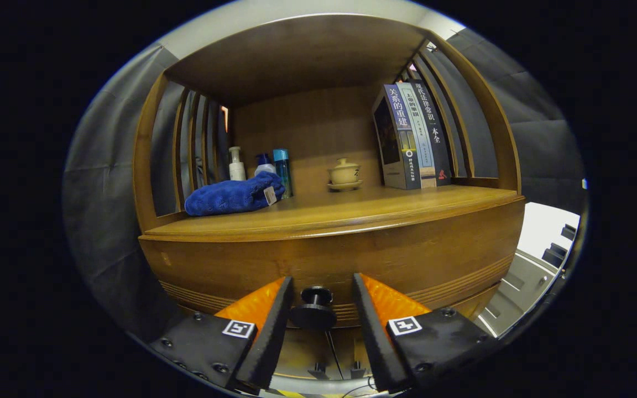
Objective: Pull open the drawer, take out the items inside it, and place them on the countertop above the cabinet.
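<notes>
A brown wooden cabinet fills the view, with its drawer front [351, 260] closed and flush under the countertop [363, 213]. A round black knob [314, 307] sticks out of the drawer's lower middle. My gripper [321, 301] is open, its two fingers standing either side of the knob with a gap on each side. Nothing inside the drawer can be seen.
On the countertop lie a folded blue towel [233, 194], three small bottles [260, 166] behind it, a lidded ceramic cup [344, 174] on a saucer in the middle, and upright books [412, 135] at the right. A shelf top roofs the niche, slatted sides flank it.
</notes>
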